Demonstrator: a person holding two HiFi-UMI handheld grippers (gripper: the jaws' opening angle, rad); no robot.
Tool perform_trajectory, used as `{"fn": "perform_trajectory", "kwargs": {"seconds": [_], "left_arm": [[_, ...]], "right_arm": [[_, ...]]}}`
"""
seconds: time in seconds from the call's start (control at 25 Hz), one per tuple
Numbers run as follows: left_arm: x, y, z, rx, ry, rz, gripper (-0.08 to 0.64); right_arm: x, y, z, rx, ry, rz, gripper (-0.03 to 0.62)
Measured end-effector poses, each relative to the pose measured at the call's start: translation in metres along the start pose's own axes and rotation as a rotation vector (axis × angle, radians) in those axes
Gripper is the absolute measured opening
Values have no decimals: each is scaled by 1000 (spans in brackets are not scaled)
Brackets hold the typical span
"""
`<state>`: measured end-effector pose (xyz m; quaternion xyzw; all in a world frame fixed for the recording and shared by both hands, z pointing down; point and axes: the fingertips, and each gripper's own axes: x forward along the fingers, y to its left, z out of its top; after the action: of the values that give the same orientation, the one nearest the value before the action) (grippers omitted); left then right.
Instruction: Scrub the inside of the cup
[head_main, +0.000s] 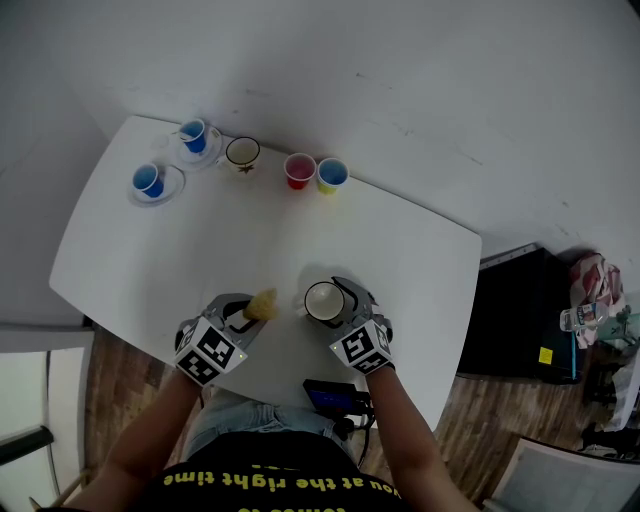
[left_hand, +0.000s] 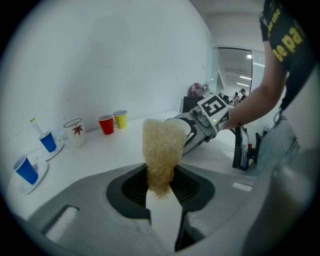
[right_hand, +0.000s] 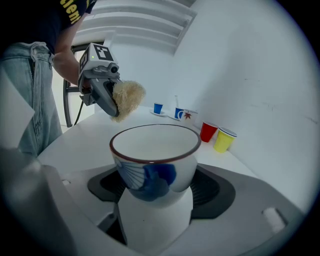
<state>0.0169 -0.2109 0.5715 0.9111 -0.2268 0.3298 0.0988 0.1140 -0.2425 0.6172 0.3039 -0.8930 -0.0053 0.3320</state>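
Observation:
A white cup (head_main: 323, 301) with a dark red rim and a blue pattern is gripped low on its sides by my right gripper (head_main: 345, 302), near the table's front edge. In the right gripper view the cup (right_hand: 155, 152) stands upright between the jaws of the right gripper (right_hand: 155, 192), its inside white and bare. My left gripper (head_main: 240, 318) is shut on a tan mesh scrubber (head_main: 263, 303). The scrubber (left_hand: 161, 147) sticks up from the left gripper (left_hand: 162, 189), just left of the cup and apart from it. The scrubber (right_hand: 127, 97) hangs beyond the cup's far left rim.
Along the back of the white table (head_main: 130, 250) stand two blue cups on saucers (head_main: 150, 182) (head_main: 195, 136), a leaf-print mug (head_main: 242, 153), a red cup (head_main: 299, 170) and a yellow cup (head_main: 331, 175). A black device (head_main: 330, 398) sits at the front edge, a dark cabinet (head_main: 520, 320) to the right.

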Motion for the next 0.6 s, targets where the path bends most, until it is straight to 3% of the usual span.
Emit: {"fn": "perform_trajectory", "kwargs": {"seconds": [0.24, 0.6], "left_arm": [[3, -15, 10, 23, 6, -31, 112], [7, -44, 23, 58, 39, -89, 112]], "right_arm": [[-12, -7, -1, -32, 34, -57, 391], [-36, 1, -10, -176, 135, -107, 391]]}}
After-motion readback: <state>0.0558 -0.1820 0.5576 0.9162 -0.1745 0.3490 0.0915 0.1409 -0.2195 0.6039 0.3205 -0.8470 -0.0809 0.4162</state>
